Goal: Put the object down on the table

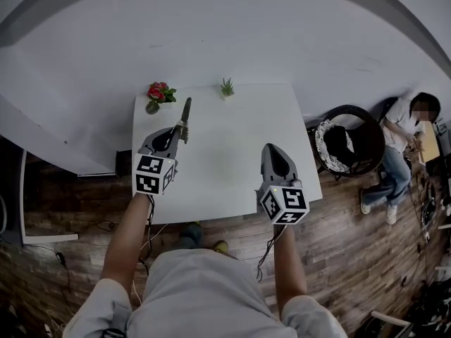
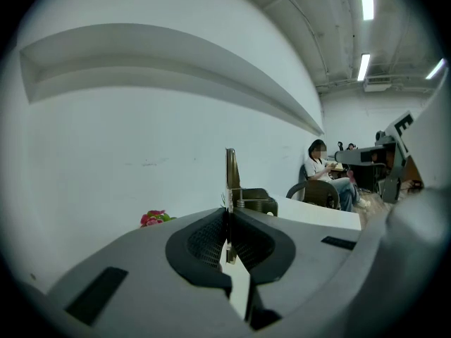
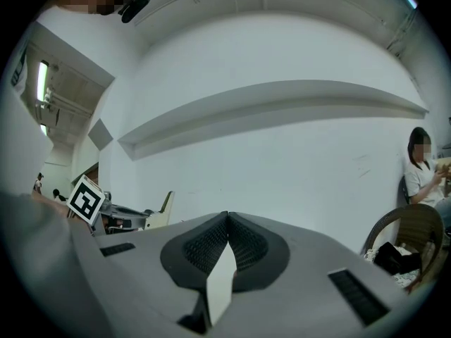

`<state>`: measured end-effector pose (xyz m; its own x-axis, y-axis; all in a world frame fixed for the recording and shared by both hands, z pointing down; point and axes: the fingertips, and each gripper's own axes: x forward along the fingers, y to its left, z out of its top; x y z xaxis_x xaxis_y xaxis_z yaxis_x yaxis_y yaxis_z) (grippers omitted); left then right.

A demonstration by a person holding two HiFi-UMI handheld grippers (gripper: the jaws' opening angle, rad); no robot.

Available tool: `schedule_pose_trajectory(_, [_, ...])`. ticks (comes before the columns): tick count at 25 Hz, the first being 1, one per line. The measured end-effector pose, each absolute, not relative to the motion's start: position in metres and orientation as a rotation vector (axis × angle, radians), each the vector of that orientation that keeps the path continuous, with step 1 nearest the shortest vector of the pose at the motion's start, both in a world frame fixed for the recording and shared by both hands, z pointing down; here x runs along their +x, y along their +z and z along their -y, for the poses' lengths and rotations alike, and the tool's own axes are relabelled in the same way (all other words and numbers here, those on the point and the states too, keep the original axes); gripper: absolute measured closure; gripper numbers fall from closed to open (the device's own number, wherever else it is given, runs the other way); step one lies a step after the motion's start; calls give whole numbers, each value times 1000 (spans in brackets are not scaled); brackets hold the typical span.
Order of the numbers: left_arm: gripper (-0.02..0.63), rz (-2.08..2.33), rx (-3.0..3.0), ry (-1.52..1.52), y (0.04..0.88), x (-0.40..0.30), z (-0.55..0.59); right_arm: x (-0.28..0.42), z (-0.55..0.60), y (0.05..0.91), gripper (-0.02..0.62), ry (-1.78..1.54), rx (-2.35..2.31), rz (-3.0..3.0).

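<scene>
Slim metal tool point(image 1: 185, 113): clamped edge-on in your left gripper point(image 1: 180, 128), over the left side of the white tabletop point(image 1: 232, 182), tip towards the far edge. Contact with the tabletop not discernible. Red flowers point(image 1: 161, 92) at the far left corner. Your right gripper point(image 1: 270, 150): jaws together, empty, near the right edge.

The slim object point(image 1: 186, 111) in the left gripper point(image 1: 177, 131) is too small in the head view to tell its kind. In the left gripper view its lower end vanishes between the closed jaws, and the gripper's body hides most of the red flowers point(image 2: 153, 218) and the table point(image 2: 320, 215).
</scene>
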<state>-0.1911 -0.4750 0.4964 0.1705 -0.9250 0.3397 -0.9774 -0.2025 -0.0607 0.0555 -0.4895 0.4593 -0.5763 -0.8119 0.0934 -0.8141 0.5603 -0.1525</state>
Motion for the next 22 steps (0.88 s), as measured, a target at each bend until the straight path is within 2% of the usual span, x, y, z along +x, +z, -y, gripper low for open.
schedule_pose_trajectory(22, [586,1710,2218,1187,627,-199,508,33,514,482,586,374,1425,2739])
